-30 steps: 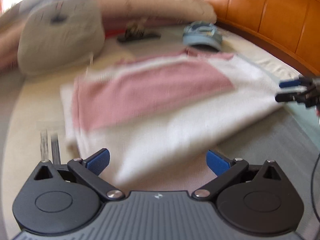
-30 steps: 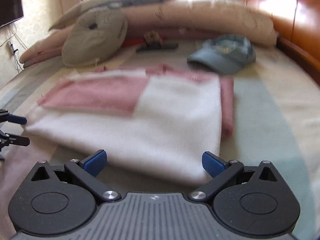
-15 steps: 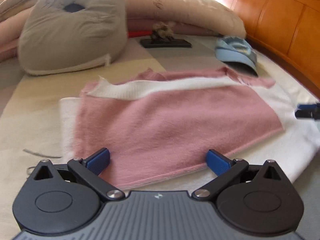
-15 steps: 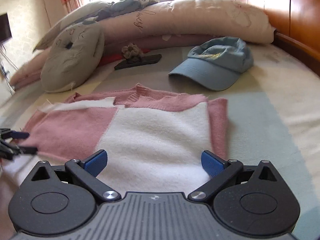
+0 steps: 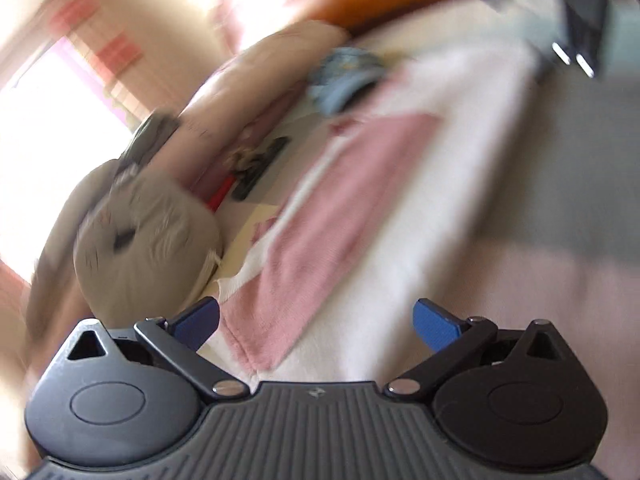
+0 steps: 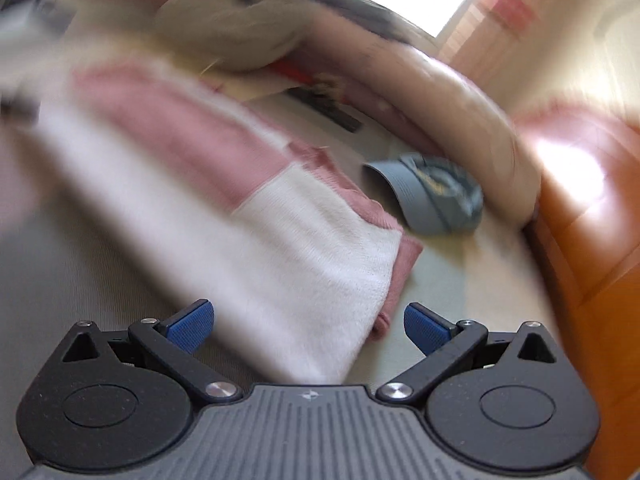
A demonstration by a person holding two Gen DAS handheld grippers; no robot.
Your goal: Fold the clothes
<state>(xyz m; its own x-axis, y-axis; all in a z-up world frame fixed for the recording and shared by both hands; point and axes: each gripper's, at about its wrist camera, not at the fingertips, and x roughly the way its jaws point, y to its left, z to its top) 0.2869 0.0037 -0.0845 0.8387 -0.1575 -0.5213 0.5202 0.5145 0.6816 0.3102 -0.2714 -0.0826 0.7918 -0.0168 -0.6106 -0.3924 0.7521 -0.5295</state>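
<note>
Seen through motion blur, a folded pink and white sweater (image 5: 340, 216) lies flat on the bed (image 5: 568, 184), its long side running between the two grippers and its pink collar edge toward a blue cap (image 6: 432, 196) and the pillows (image 6: 452, 112) by the wooden headboard (image 6: 592, 248). At its left end the left gripper (image 5: 316, 322) hangs tilted with blue pads spread apart, holding nothing. At the right end the right gripper (image 6: 309, 322) tilts the opposite way, likewise spread wide and empty.
</note>
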